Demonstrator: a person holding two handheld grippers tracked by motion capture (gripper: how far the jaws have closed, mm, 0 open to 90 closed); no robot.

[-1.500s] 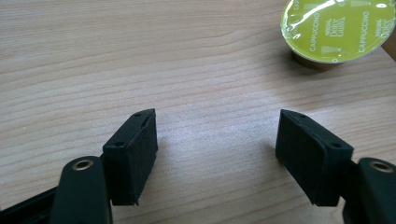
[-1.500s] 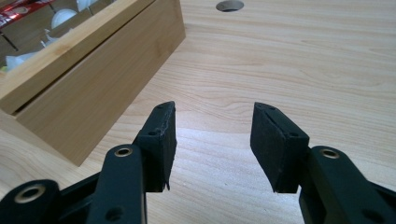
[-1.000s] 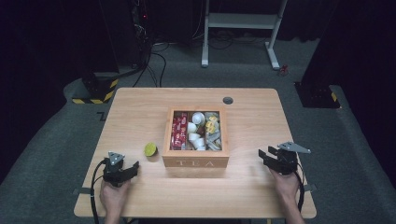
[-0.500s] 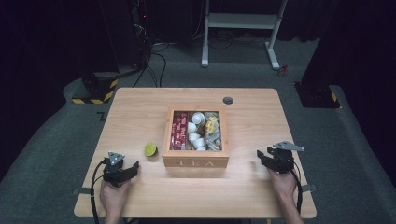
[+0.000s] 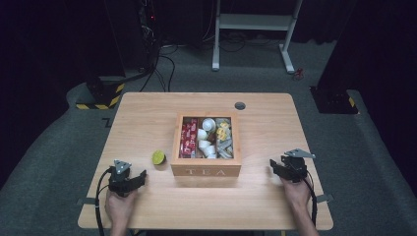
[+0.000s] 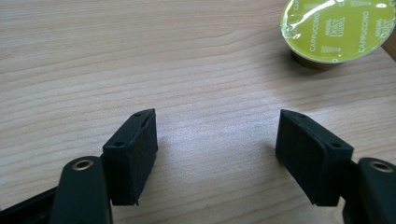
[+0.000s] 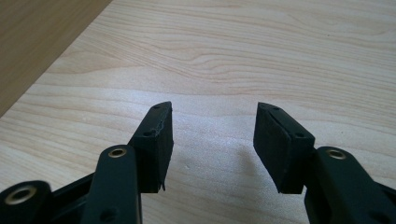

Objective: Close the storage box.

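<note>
Left gripper (image 5: pixel 139 178) sits low at the near-left of the table (image 5: pixel 147 113), hand (image 5: pixel 119 206) behind it, jaws spread wide with bare wood between the pads (image 6: pixel 133 156), nothing held. Just ahead and to its right is the green-lidded coffee capsule (image 5: pixel 158 157), lid reads cappuccino in the left gripper view (image 6: pixel 337 27), standing on the table just beside the left wall of the wooden tea box (image 5: pixel 206 171), apart from the jaws. Box is mid-table, lid off, three compartments: red packets (image 5: pixel 188 137) in the left one, white capsules (image 5: pixel 205 140) in the middle, a yellow-lidded capsule (image 5: pixel 223 132) and grey bits I can't make out in the right one. Right gripper (image 5: pixel 273 165) rests at the near-right of the table, well apart from the box, released, pads (image 7: pixel 156 144) apart over bare wood, jaws have just been opening a little, nothing between them. Step in hand, my read: start of pickup, both claws parked and empty, capsule is the likely target, probably bound for the box. Next move calls for the left gripper to go forward and slightly right, straddle the capsule body below the lid rim, close gently since the foil lid dents. Box wall is close, so keep the right-hand jaw clear of it.
</note>
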